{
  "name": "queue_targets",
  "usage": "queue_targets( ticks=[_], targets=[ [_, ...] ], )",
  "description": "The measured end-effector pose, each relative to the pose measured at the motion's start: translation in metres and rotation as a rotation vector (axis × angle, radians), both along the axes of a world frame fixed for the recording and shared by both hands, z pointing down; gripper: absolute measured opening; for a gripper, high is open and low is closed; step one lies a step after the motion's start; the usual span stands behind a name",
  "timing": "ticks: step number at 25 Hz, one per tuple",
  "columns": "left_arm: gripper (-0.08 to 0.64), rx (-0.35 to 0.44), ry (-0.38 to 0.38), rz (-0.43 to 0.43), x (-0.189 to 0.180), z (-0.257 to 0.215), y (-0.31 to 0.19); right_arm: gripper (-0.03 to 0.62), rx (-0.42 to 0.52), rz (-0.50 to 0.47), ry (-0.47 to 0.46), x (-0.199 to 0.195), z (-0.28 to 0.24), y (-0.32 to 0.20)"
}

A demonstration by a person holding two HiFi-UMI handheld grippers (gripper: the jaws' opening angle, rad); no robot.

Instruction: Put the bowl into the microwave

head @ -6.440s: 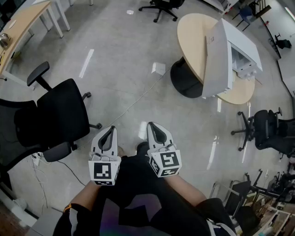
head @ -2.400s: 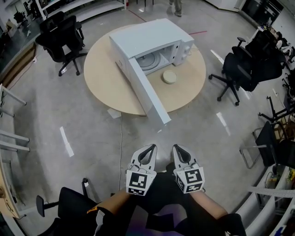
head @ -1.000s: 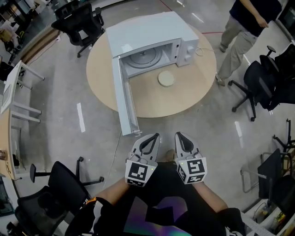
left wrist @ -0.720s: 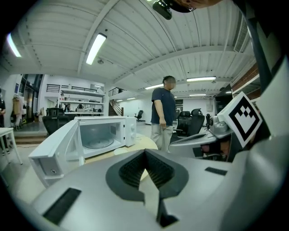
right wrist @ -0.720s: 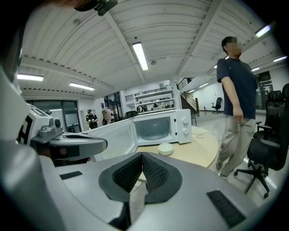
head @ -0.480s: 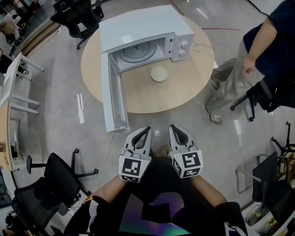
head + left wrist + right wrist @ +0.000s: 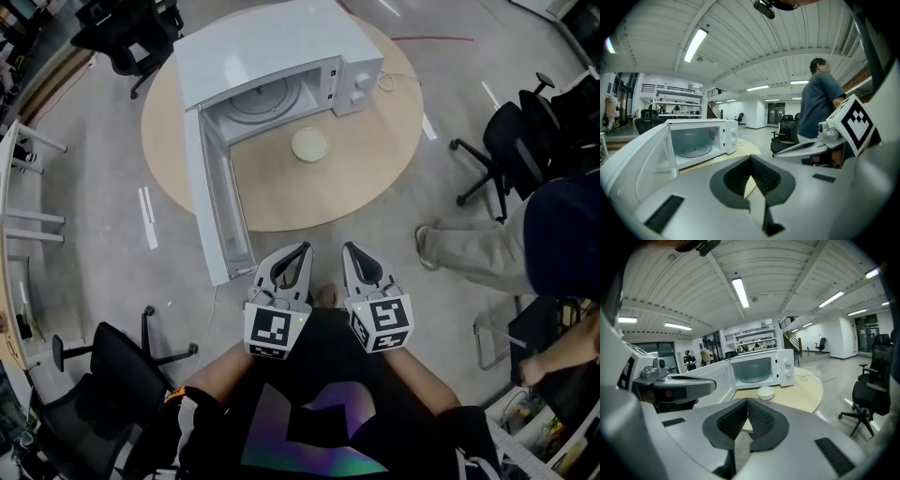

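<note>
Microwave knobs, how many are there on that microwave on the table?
2. The upper knob and the lower knob sit one above the other on the front of the microwave, right of its open inside. None looks hidden.

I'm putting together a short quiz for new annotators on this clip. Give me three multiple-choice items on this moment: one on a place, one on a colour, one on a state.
1. Where is the bowl relative to the microwave?
A. Inside it
B. In front of it, on the round table
C. On top of it

2. What colour is the microwave?
A. Black
B. Red
C. White

3. How does the microwave door stand?
A. Swung open
B. Shut
C. Taken off

Answers:
1 B: the bowl sits on the tabletop, outside the cavity.
2 C: casing and door are white in every view.
3 A: the door is swung out and the turntable shows inside.
</note>
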State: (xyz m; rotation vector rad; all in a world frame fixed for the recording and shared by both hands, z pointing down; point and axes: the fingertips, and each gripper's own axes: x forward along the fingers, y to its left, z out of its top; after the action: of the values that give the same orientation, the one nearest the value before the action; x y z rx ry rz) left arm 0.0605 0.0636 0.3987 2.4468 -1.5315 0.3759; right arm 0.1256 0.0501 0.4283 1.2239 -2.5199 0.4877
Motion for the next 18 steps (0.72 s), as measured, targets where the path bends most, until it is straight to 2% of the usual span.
queue_targets(
  ticks=[5,10,15,18],
  targets=[
    [0.048,-0.003,0.003,0.03,-0.013,-0.002,-0.017,0.017,-0.003,0.01,0.028,-0.015,-0.004,-0.012],
    [0.048,0.006,0.099,0.039,-0.016,0.002,-0.028,0.017,0.001,0.032,0.081,-0.02,-0.005,-0.021],
    [0.048,0.005,0.136,0.042,-0.027,0.007,-0.031,0.017,-0.018,0.052,0.109,-0.027,-0.002,-0.026],
    [0.048,0.017,0.149,0.049,-0.029,0.007,-0.032,0.017,-0.023,0.03,0.126,-0.038,0.0,-0.028]
  ],
)
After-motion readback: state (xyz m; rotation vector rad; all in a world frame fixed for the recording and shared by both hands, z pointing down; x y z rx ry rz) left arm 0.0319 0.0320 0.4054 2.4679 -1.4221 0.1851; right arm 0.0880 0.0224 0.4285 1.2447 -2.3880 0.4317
